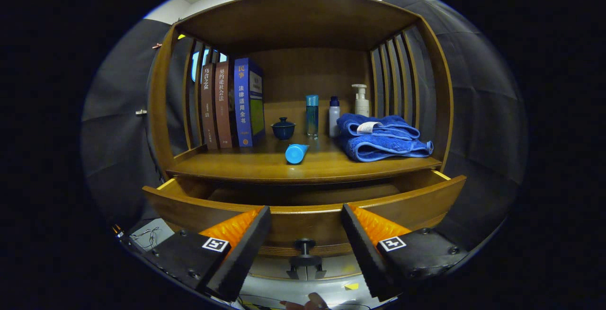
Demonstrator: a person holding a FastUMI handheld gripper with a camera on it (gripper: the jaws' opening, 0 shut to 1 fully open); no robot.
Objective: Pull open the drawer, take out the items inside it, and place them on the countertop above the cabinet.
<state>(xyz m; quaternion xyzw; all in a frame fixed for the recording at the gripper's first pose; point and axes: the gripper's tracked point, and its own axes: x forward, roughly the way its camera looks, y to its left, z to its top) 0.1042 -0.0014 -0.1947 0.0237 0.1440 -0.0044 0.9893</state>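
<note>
The wooden drawer (416, 203) under the cabinet's countertop (265, 165) stands pulled out, its front panel right in front of my fingers. Its dark knob (304, 244) sits low on the panel, between my fingers and apart from both. The gripper (305, 215) is open with nothing held. The part of the drawer's inside that shows is dark, and I see no items in it. On the countertop a light blue tube (296, 153) lies on its side near the front edge, and a folded blue towel (381, 137) rests at the right.
Several upright books (232, 104) stand at the countertop's left. A small dark blue lidded cup (283, 128), a teal bottle (312, 114), a small white bottle (334, 116) and a pump bottle (361, 100) line the back. A fingertip (312, 300) shows below the knob.
</note>
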